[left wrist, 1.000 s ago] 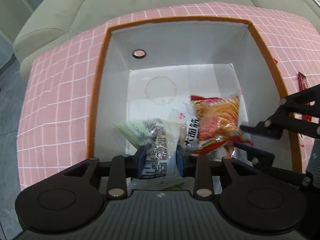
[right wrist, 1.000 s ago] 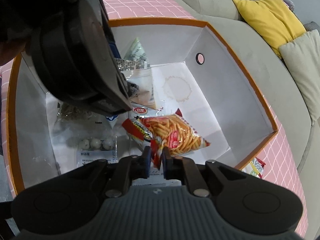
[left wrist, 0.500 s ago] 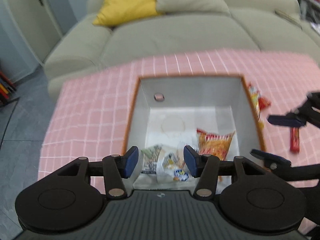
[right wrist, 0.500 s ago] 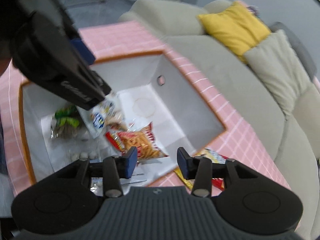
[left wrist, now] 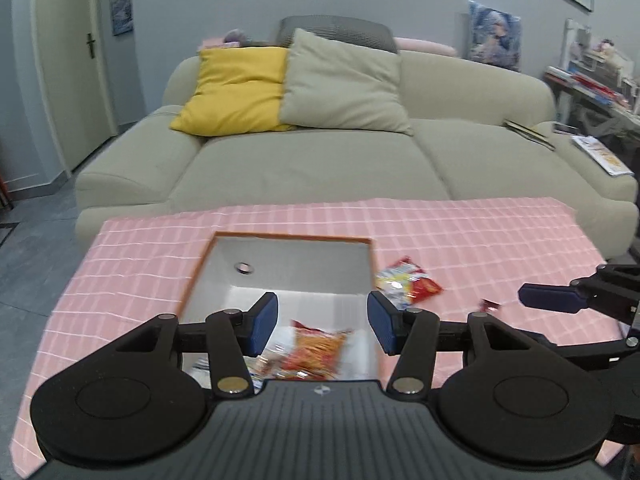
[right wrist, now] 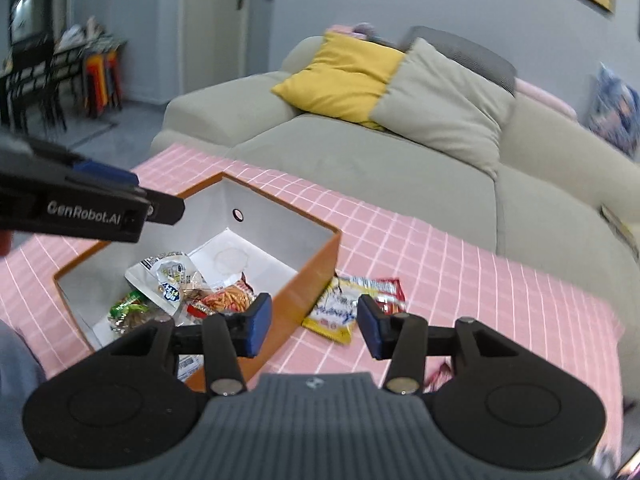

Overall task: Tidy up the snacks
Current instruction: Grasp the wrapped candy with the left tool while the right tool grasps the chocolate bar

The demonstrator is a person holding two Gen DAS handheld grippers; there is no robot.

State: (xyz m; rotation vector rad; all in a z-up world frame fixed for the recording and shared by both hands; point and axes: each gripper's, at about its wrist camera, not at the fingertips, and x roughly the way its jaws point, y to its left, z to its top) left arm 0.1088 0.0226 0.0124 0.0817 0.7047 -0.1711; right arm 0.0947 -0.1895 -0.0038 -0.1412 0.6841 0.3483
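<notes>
An orange box [left wrist: 292,236] with white inner walls stands on a pink checked cloth. Inside lie an orange-red chip bag [right wrist: 226,298], a white bag [right wrist: 168,280] and a green packet [right wrist: 128,308]. My left gripper [left wrist: 322,322] hovers open above the box's near side, nothing between its blue pads. My right gripper [right wrist: 314,324] hangs over the box's right wall [right wrist: 308,280], its jaws opening and empty. A yellow packet [right wrist: 334,312] and a red packet [right wrist: 386,292] lie on the cloth just right of the box. Further right lies a small red bar [left wrist: 490,304].
A beige sofa [left wrist: 320,160] with a yellow cushion [left wrist: 236,88] and a beige cushion [left wrist: 344,84] runs behind the table. The pink cloth [left wrist: 480,240] drops off at the table's edges. A sleeve [right wrist: 16,360] shows at the lower left of the right wrist view.
Both grippers let go of their packets, opened, and rose back out of the box. The clear bag and the chip bag now lie inside it.
</notes>
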